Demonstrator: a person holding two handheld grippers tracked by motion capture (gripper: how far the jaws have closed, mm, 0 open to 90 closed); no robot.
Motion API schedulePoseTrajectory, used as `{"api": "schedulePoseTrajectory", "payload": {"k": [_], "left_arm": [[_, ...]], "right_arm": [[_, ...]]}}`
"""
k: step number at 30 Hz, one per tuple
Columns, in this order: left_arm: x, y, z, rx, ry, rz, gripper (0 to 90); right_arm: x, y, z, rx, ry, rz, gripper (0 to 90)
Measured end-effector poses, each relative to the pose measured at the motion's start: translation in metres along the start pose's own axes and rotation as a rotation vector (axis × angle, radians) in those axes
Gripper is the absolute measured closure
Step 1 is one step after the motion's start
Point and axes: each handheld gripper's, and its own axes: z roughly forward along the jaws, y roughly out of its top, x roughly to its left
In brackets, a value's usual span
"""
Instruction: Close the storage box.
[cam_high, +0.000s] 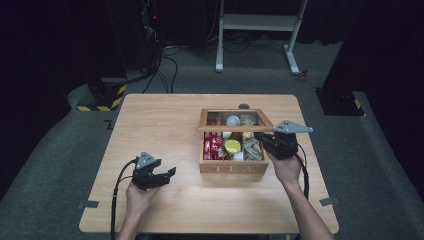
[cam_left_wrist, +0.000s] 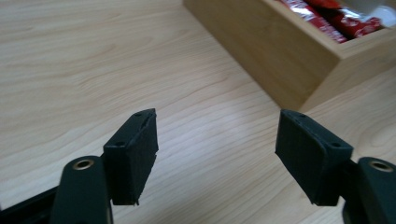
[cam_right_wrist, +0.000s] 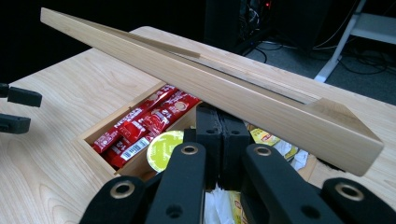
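A wooden box marked TEA (cam_high: 233, 167) sits right of the table's middle. Its windowed lid (cam_high: 202, 120) is tilted up, hinged at the far side. Inside lie red sachets (cam_high: 213, 145), a yellow round pod (cam_high: 232, 146) and several paler packets. My right gripper (cam_high: 260, 136) is shut, its tips under the lid's (cam_right_wrist: 233, 88) front edge at the box's right side, above the sachets (cam_right_wrist: 149, 121) and pod (cam_right_wrist: 163, 147). My left gripper (cam_high: 170, 173) is open with nothing between its jaws, low over bare table left of the box (cam_left_wrist: 280, 56).
The wooden table (cam_high: 165, 115) has free room on its left half and along the front. Behind it on the grey floor stand a white desk frame (cam_high: 257, 22), cables, and a black stand with a yellow-striped base (cam_high: 100, 97).
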Motion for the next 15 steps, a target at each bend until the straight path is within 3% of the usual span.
{"api": "schedulePoseTrajectory", "payload": {"k": [7, 11, 15], "left_arm": [[-0.019, 0.016, 0.016, -0.003, -0.064, 0.04, 34.8], [-0.026, 0.022, 0.025, 0.001, -0.095, 0.032, 30.9], [-0.034, 0.029, 0.029, -0.006, -0.106, 0.057, 29.3]], "right_arm": [[-0.003, 0.0, -0.001, -0.001, 0.002, 0.011, 88.4], [-0.005, 0.0, -0.002, 0.001, 0.001, 0.01, 88.4], [-0.006, 0.003, -0.003, -0.001, -0.006, 0.009, 88.0]]}}
